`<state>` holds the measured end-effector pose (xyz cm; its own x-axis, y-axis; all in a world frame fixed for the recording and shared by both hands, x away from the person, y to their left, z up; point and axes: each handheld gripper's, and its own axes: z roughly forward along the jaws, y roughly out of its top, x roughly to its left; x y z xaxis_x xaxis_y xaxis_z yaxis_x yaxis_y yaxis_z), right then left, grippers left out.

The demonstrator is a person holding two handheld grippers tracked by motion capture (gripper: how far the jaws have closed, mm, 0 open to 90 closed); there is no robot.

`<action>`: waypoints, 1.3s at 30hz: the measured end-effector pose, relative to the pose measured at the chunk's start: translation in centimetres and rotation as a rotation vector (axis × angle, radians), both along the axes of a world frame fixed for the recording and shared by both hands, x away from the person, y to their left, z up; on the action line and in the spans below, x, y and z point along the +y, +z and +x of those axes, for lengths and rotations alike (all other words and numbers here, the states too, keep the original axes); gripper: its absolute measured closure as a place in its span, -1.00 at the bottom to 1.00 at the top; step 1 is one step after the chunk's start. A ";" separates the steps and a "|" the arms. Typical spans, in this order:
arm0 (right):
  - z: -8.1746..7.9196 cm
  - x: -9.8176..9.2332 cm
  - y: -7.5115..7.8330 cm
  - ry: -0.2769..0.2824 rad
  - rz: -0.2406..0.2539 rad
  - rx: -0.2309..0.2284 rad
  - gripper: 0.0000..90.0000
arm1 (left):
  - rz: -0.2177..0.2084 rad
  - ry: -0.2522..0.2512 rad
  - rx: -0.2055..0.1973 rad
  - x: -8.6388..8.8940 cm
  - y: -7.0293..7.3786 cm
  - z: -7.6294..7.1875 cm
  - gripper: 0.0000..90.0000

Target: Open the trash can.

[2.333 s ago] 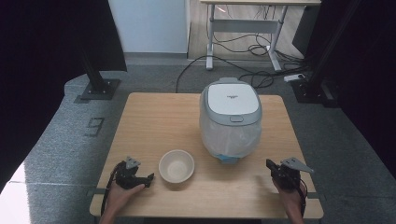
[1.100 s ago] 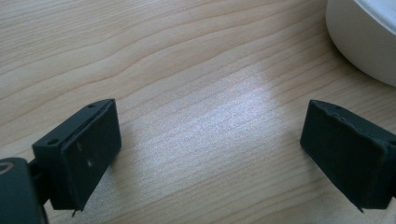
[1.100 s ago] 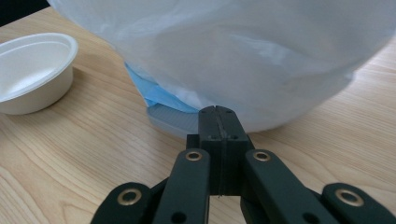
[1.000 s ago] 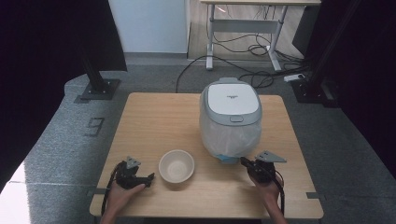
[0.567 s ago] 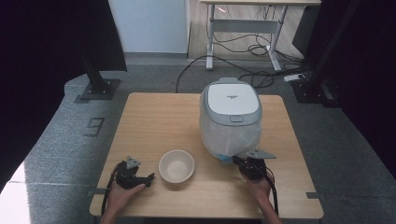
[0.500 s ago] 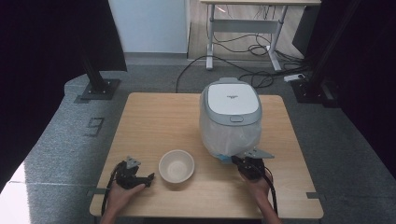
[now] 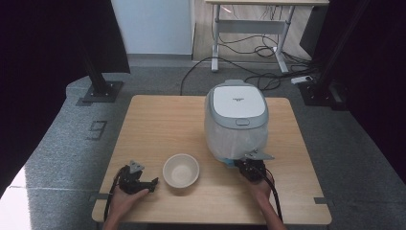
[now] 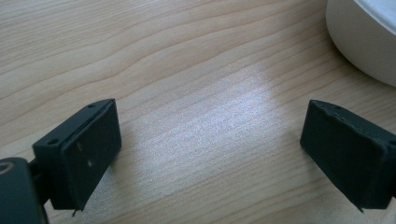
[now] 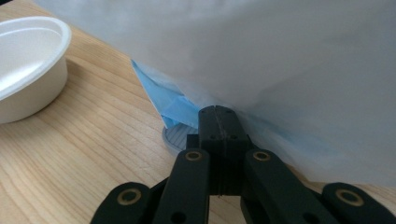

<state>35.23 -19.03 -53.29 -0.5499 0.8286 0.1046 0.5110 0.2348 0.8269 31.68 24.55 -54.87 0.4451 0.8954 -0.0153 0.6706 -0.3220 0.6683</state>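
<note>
Fingers (image 9: 219, 122) of the right gripper (image 7: 249, 168) pressed together, empty, tips at the rice cooker's (image 7: 236, 120) base edge by a blue flap (image 9: 173, 105). Left gripper (image 7: 135, 178) fingers (image 8: 79, 151) spread wide over bare worktop (image 7: 163, 124), left of the white bowl (image 7: 181, 170), which sits front-left of the cooker.

We see a desk (image 7: 163, 120) of pale grained wood with a soft sheen, a smooth white plastic-looking bowl (image 7: 181, 169), a glossy rice cooker (image 7: 236, 120), and matt black tool pads (image 8: 84, 149).

Left tongs (image 8: 210, 140) jaws wide apart, right tongs (image 9: 218, 116) jaws pressed together
</note>
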 end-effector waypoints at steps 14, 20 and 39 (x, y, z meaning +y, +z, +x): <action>0.0 0.5 -0.2 -0.015 -0.040 -0.020 0.99 | 0.000 0.006 -0.001 -0.1 0.0 -0.1 -0.88; 0.0 0.7 -0.2 -0.017 -0.065 -0.029 0.97 | -0.001 0.006 -0.001 -0.1 0.0 -0.1 -0.88; 0.4 -0.3 -0.6 -0.013 0.041 0.027 0.99 | -0.002 0.007 -0.002 -0.1 0.0 -0.2 -0.88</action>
<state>35.65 -19.29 -53.85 -0.5357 0.8304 0.1528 0.5360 0.1945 0.8215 31.52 24.44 -54.88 0.4389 0.8984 -0.0157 0.6713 -0.3163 0.6703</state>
